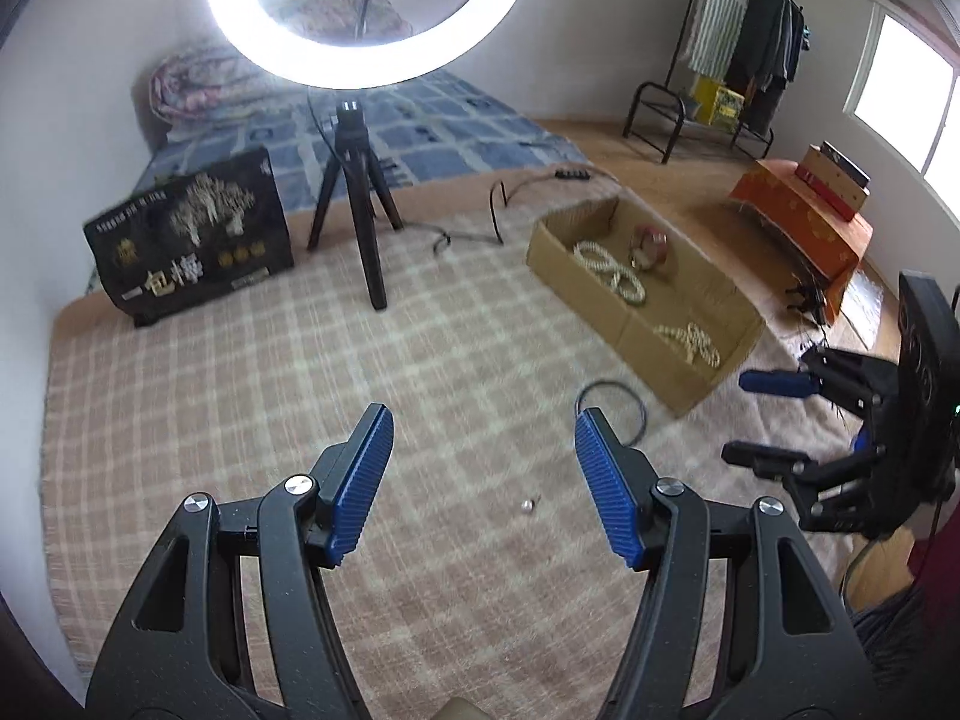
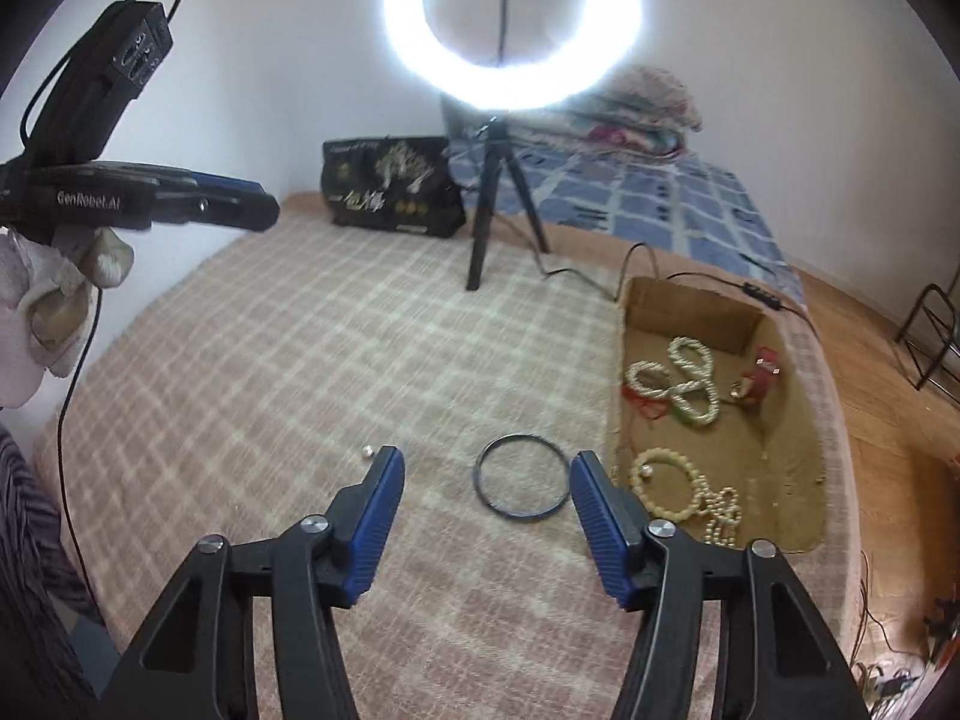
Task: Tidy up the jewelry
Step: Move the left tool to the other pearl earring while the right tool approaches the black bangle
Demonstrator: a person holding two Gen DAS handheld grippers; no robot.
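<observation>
A shallow cardboard box (image 1: 729, 294) (image 2: 804, 438) lies on the checked blanket. It holds pearl necklaces (image 1: 609, 267) (image 2: 684, 381), a cream bead strand (image 2: 690, 489) and a red piece (image 2: 761, 375). A dark bangle (image 2: 521, 476) (image 1: 609, 405) lies on the blanket just left of the box. A small silver bead (image 1: 527, 504) (image 2: 368, 452) lies further left. My left gripper (image 1: 483, 438) is open and empty above the blanket, near the bead. My right gripper (image 2: 486, 474) is open and empty, with the bangle between its fingertips in view.
A ring light on a black tripod (image 1: 360, 204) (image 2: 498, 204) stands at the back with its cable (image 1: 474, 228) trailing to the box. A black printed box (image 1: 192, 234) (image 2: 393, 189) stands at the back left. Wooden floor and a clothes rack (image 1: 744, 42) lie to the right.
</observation>
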